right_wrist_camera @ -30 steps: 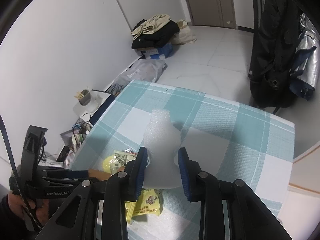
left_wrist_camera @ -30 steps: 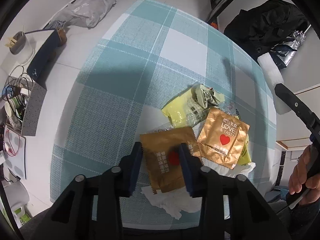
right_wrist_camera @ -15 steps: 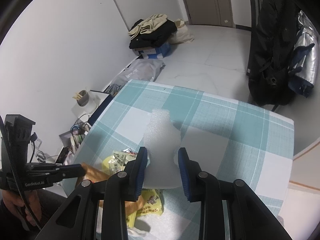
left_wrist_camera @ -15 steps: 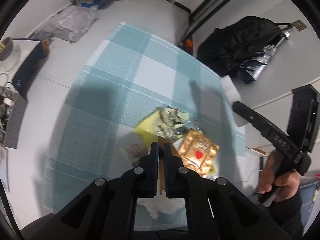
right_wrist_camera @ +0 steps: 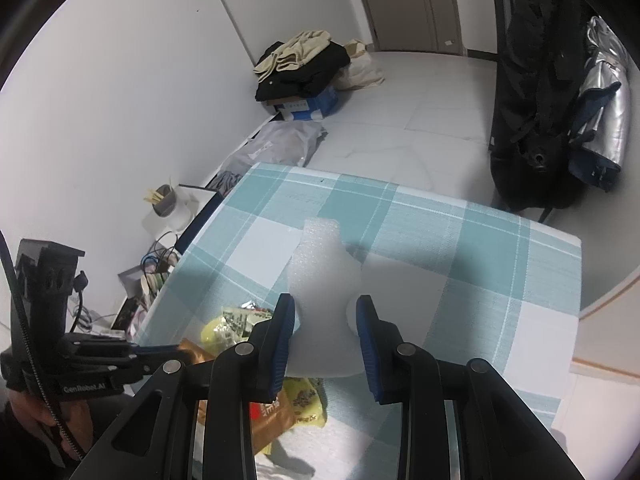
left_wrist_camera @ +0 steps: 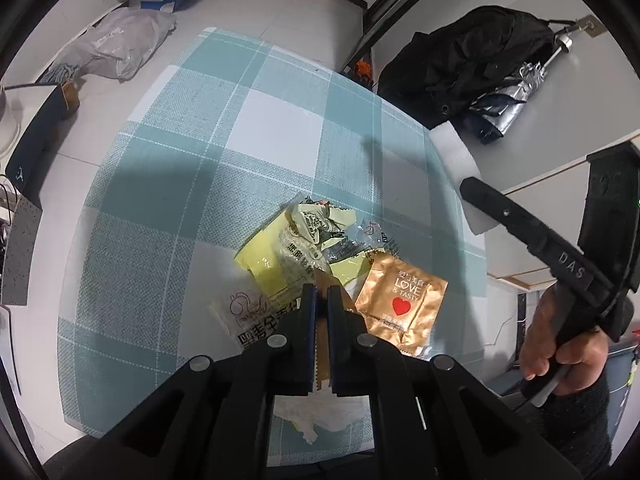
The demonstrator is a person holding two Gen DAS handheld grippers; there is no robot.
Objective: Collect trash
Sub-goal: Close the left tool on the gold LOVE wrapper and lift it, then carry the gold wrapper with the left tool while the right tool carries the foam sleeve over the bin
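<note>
My left gripper (left_wrist_camera: 321, 294) is shut on a brown snack wrapper (left_wrist_camera: 322, 356), which stands edge-on between the pads above the pile. Below it on the teal checked table (left_wrist_camera: 192, 168) lie a gold packet with a red heart (left_wrist_camera: 400, 304), a yellow wrapper (left_wrist_camera: 264, 264), a clear printed wrapper (left_wrist_camera: 248, 316), a crumpled wrapper (left_wrist_camera: 320, 224) and white tissue (left_wrist_camera: 320, 412). My right gripper (right_wrist_camera: 326, 312) is shut on a white foam piece (right_wrist_camera: 320, 268), held above the table. In the right wrist view the left gripper (right_wrist_camera: 160, 350) reaches in from the left with the brown wrapper (right_wrist_camera: 194, 354).
A black jacket and silver bag (left_wrist_camera: 480, 52) hang past the table's far right corner. On the floor lie a grey plastic bag (left_wrist_camera: 116, 44) and a box under piled clothes (right_wrist_camera: 304, 68). Cables and a cup (right_wrist_camera: 164, 204) crowd the left side.
My left gripper closed on the brown wrapper and lifted it off the pile, uncovering the clear printed wrapper. The right gripper stayed put with the foam.
</note>
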